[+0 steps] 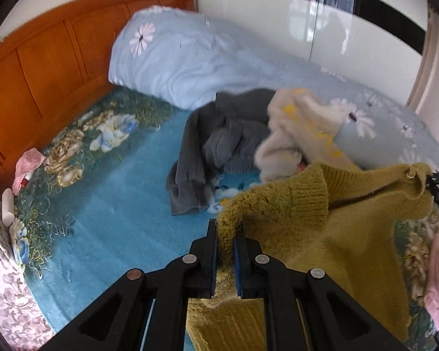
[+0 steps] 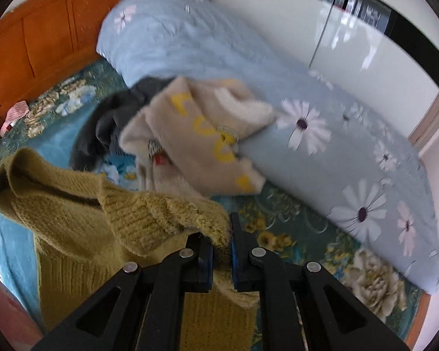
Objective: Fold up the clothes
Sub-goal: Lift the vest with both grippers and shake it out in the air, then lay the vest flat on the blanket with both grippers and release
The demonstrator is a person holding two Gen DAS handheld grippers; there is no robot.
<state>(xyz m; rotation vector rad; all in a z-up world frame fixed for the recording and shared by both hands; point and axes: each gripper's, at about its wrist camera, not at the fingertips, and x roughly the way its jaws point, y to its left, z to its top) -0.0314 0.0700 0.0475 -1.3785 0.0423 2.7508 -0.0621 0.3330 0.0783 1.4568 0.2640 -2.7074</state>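
While both pinch mustard sweater [image 1: 351,219], left hand-held gripper [image 1: 226,235] fingertips buried.

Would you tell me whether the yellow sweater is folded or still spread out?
Neither: the sweater hangs unfolded, pinched between the left hand-held gripper and right hand-held gripper, above the bed.

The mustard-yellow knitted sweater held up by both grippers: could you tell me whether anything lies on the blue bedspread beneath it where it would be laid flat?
Nothing visible does: the blue bedspread beside the mustard-yellow knitted sweater lies bare, though directly beneath is hidden.
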